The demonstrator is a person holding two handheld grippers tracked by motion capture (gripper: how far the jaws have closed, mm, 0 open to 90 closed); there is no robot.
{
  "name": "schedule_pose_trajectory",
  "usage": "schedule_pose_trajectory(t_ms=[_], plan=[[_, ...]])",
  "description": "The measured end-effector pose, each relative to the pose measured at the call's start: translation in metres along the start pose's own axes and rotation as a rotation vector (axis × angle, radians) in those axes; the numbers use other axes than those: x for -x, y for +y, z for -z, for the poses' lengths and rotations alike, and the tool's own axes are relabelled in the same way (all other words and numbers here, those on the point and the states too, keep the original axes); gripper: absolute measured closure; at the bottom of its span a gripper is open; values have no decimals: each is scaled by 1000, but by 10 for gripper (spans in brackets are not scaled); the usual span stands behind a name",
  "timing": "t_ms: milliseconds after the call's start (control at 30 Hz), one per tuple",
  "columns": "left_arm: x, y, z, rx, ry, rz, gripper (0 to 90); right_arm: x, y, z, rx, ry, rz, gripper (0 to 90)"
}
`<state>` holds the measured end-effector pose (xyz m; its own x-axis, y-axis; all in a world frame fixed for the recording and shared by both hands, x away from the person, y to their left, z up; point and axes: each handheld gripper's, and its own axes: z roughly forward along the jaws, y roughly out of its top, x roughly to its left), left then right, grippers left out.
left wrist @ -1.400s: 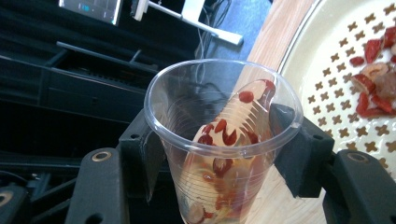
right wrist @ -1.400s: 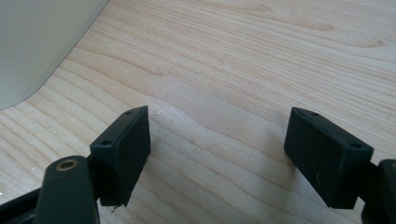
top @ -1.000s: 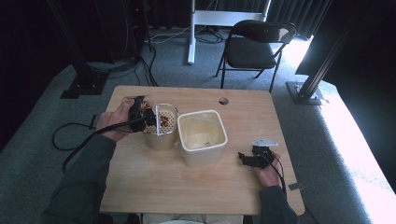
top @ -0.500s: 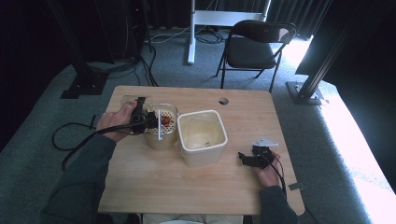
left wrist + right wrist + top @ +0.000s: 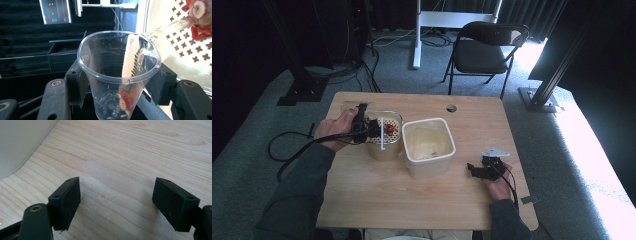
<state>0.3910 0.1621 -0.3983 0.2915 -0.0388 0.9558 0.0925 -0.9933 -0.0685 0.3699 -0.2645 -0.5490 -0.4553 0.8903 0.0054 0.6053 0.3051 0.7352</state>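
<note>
item: clear plastic cup (image 5: 119, 75), clamped between the jaws of the left gripper (image 5: 364, 128), tipped mouth-first toward 3 o'clock over the perforated strainer (image 5: 384, 131); red bits lie in the strainer, a few cling inside the cup. cup's long axis runs 9 to 3. white tub (image 5: 428, 146) just beside the strainer at 3 o'clock. right gripper (image 5: 477, 170): jaws spread, empty, resting on the table (image 5: 412, 200) at the tub's 4 o'clock, farther from the strainer.

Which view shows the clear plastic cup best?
The left gripper view: the clear cup sits close up, clamped between the left gripper jaws, tipped toward the strainer, a few red bits at its bottom. In the high view it's a small blur at the strainer's rim. The right gripper view looks at bare table.
</note>
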Motion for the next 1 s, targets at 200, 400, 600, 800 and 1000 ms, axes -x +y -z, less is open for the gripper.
schedule_pose_trajectory(t_ms=[200, 400, 600, 800, 1000], plan=[[3, 2, 0, -3, 19, -39, 417, 0, 0, 0, 0, 0, 0, 220], [5, 6, 1, -14, 41, -108, 418, 0, 0, 0, 0, 0, 1, 220], [11, 6, 0, -35, 71, -200, 420, 0, 0, 0, 0, 0, 1, 220], [14, 6, 0, -44, 88, -251, 421, 0, 0, 0, 0, 0, 1, 220], [15, 6, 0, -44, 89, -249, 421, 0, 0, 0, 0, 0, 1, 220]])
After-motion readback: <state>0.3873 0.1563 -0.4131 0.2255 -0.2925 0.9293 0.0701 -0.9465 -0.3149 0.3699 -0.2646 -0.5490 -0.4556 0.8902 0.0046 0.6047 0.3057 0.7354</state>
